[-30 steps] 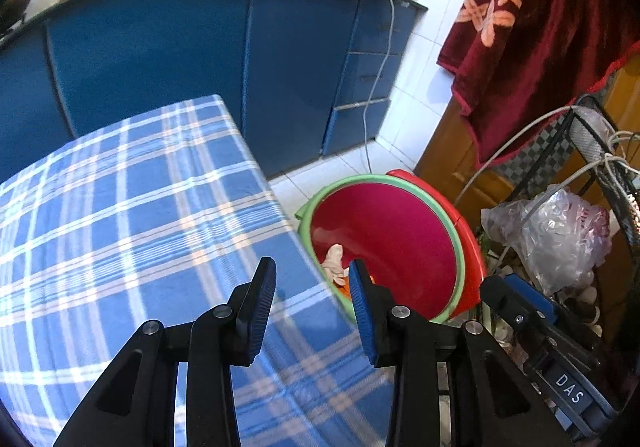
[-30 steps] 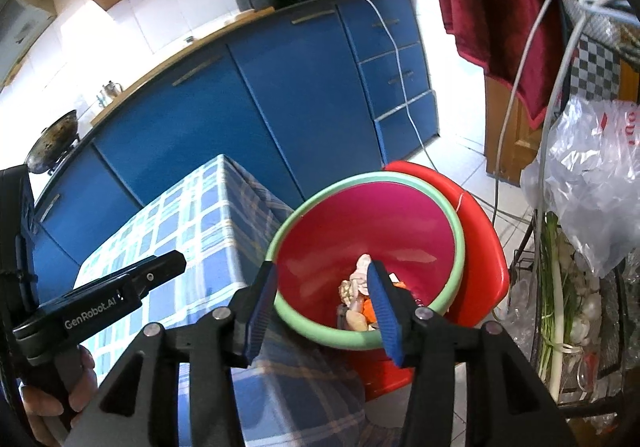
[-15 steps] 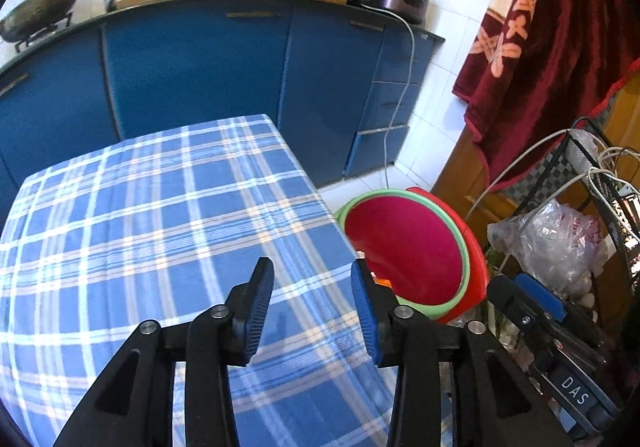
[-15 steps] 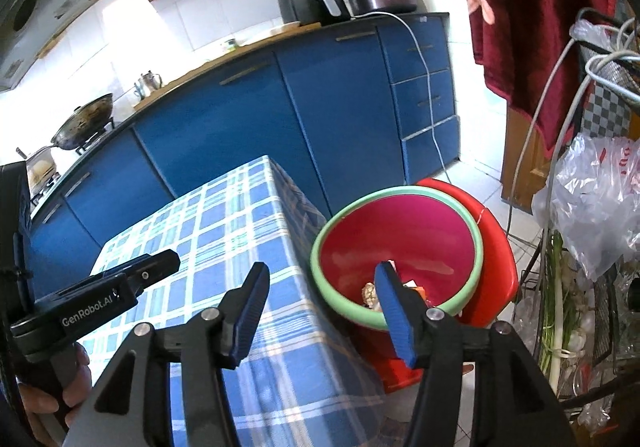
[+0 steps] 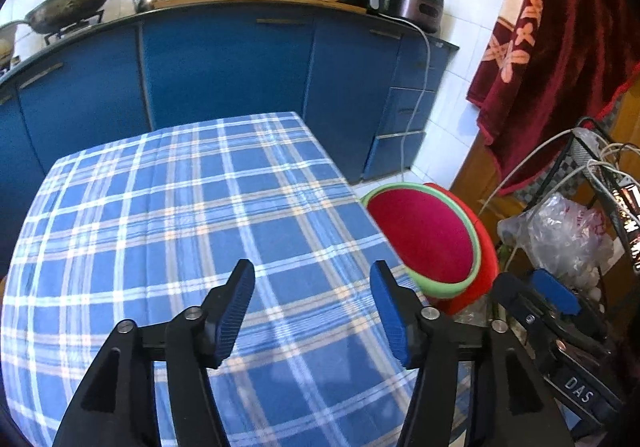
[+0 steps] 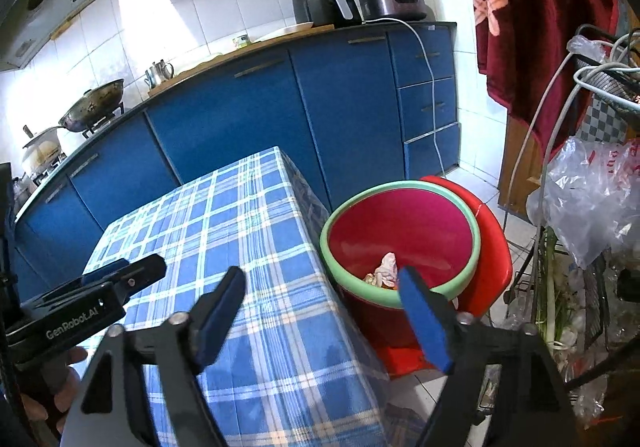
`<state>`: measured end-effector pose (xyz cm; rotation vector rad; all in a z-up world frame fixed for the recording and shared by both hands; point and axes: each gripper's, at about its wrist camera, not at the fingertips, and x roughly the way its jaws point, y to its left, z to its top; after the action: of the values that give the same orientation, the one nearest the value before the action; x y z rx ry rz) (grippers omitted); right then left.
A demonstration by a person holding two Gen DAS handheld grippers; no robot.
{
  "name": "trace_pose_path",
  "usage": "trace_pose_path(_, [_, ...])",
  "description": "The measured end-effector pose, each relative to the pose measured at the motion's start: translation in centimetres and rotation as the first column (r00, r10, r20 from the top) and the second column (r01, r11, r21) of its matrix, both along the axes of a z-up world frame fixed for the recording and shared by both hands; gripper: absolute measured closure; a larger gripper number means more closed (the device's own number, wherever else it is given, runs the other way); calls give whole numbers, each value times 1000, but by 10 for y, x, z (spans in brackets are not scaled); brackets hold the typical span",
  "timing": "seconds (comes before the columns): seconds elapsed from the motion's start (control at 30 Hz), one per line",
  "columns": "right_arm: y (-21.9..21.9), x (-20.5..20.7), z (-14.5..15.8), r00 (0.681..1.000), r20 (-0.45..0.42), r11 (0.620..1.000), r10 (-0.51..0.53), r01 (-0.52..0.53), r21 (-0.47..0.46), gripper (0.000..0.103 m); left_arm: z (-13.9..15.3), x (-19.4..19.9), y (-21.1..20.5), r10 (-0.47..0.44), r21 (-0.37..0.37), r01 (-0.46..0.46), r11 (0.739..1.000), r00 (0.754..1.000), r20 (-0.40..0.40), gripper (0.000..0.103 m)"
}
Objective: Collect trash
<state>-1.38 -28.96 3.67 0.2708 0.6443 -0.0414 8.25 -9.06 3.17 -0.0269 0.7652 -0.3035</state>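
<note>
Beside the table [image 6: 240, 231], crumpled trash [image 6: 386, 269] lies in the red bin [image 6: 404, 223]; both grippers' fingers are spreading, empty; the checked cloth shows nothing left.

Each camera rides behind its own claw and looks forward and downward along the fingers. The left wrist view sits close over the checked worktop [image 5: 168, 215], facing the blue cabinets [image 5: 224, 63]. The right wrist view looks from further right, over the worktop's corner. Both share the worktop, cabinets and red bin [image 6: 404, 231].
</note>
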Motion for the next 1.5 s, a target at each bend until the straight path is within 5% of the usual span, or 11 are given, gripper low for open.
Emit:
trace_pose_path(0.37, [11,-7,-6,1000,-8,999,0,0,-37,7,-7,-9,13,53,7,-53,999,999,-5,38])
trace_pose_path(1.5, [14,-6,-8,1000,-22,999,2,-3,-35,7,-10,-9,18,76,14,-76,997,997,-3,38])
